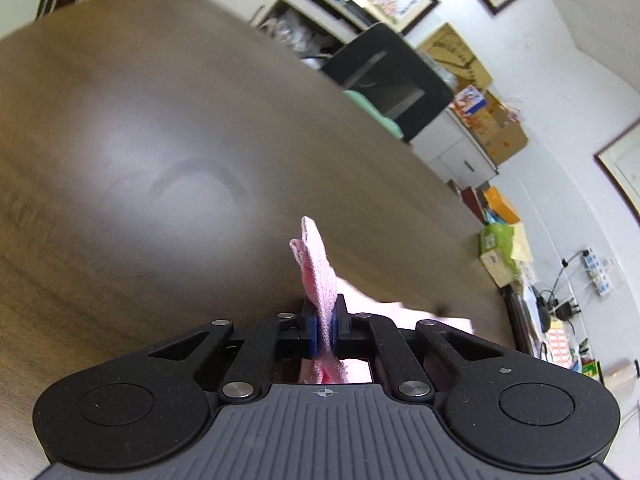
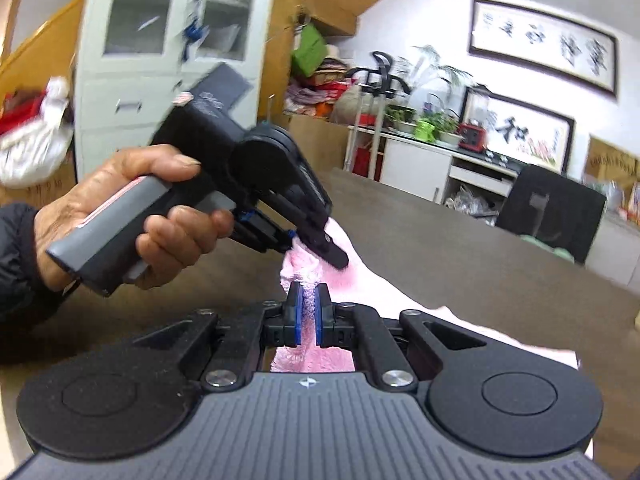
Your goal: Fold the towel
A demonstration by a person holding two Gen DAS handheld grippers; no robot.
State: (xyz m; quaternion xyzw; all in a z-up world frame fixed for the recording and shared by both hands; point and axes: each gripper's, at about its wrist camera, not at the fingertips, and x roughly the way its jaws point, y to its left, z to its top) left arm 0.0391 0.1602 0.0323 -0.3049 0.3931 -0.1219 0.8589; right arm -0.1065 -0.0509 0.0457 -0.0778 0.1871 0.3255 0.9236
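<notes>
Pink terry towel (image 2: 360, 280), one only, bunched on brown wood-grain surface (image 1: 160, 140); long axis runs from pinched end away toward surface's far right edge, rest trailing flat. Left hand-held gripper (image 1: 325, 330): blue pads pressed together on towel fold, corner standing up past tips. Right hand-held gripper (image 2: 307, 312): pads pinching towel edge just beside left one. Two hand-held grippers, one hand (image 2: 120, 216) visible, gripping left handle above surface.
</notes>
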